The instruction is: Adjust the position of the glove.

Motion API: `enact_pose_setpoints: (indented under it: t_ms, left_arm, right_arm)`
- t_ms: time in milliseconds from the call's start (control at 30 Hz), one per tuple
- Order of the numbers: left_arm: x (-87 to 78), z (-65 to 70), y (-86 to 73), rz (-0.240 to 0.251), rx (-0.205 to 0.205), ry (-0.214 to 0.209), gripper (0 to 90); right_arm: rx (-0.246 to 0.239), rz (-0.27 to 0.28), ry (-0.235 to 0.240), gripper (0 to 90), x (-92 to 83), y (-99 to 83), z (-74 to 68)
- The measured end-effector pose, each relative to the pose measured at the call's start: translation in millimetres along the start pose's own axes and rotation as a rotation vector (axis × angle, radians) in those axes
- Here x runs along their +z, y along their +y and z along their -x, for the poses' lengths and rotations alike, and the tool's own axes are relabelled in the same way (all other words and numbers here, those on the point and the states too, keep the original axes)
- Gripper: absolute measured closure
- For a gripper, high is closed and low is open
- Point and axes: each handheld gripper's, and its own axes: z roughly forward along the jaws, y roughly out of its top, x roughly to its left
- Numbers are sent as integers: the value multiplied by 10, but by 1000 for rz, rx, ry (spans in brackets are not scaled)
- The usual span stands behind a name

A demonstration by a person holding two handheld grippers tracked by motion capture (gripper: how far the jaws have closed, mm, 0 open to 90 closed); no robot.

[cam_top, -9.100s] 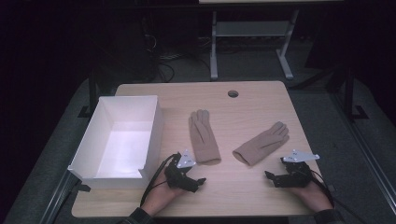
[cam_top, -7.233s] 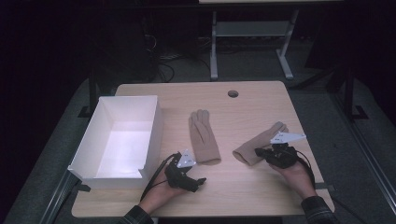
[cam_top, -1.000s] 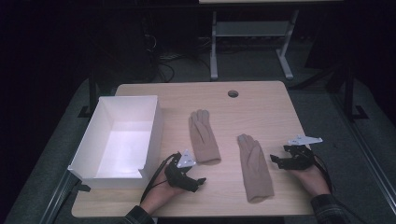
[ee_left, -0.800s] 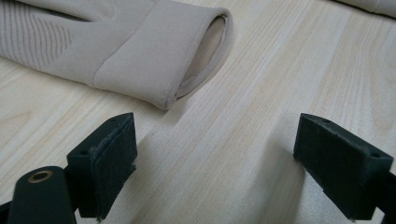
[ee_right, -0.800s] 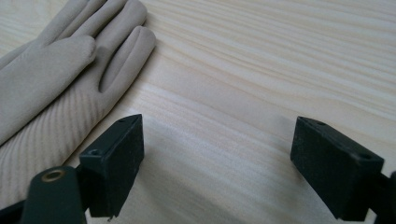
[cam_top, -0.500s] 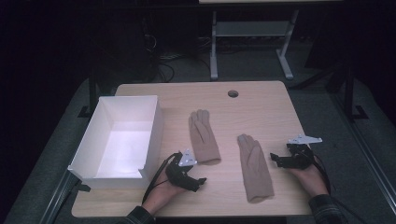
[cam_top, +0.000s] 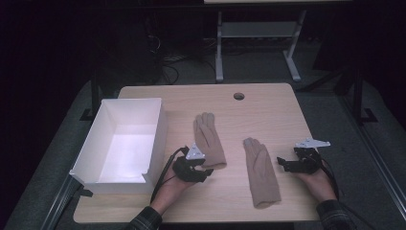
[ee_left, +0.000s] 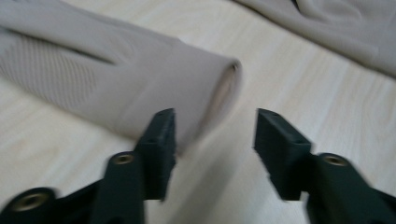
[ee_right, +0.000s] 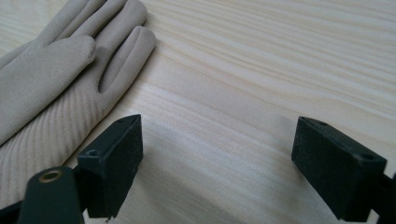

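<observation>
From above my side, the high view looks forward and down over the whole pale wooden desk. My left tongs' camera sits low, very close to the cuff of a beige fabric glove. My right tongs' camera skims the desk beside the other beige glove's fingers.

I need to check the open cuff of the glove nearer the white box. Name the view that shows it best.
The left gripper view: the cuff gapes open right before the open jaws. In the high view that glove lies whole but small, its cuff end partly hidden by the left gripper.
</observation>
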Motion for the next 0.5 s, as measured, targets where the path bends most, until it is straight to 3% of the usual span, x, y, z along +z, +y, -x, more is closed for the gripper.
enact_pose_setpoints:
  t_ms: [100, 167, 200, 233, 267, 500]
  left_arm:
    - [27, -70, 83, 8, -14, -2, 710]
    - [50, -112, 138, 3, -23, 11, 743]
    - [68, -141, 170, 14, -36, 9, 841]
    - [77, -156, 188, 17, -41, 11, 841]
    - [85, -174, 216, 15, -39, 20, 895]
    - [240, -362, 412, 44, -62, 60, 896]
  right_arm:
    - [-1, 1, -1, 163, 2, 1, 1]
    - [1, 1, -1, 163, 2, 2, 1]
    - [1, 1, -1, 163, 2, 2, 1]
    - [1, 1, -1, 163, 2, 2, 1]
    - [1, 1, -1, 163, 2, 2, 1]
    - [1, 1, -2, 163, 3, 2, 1]
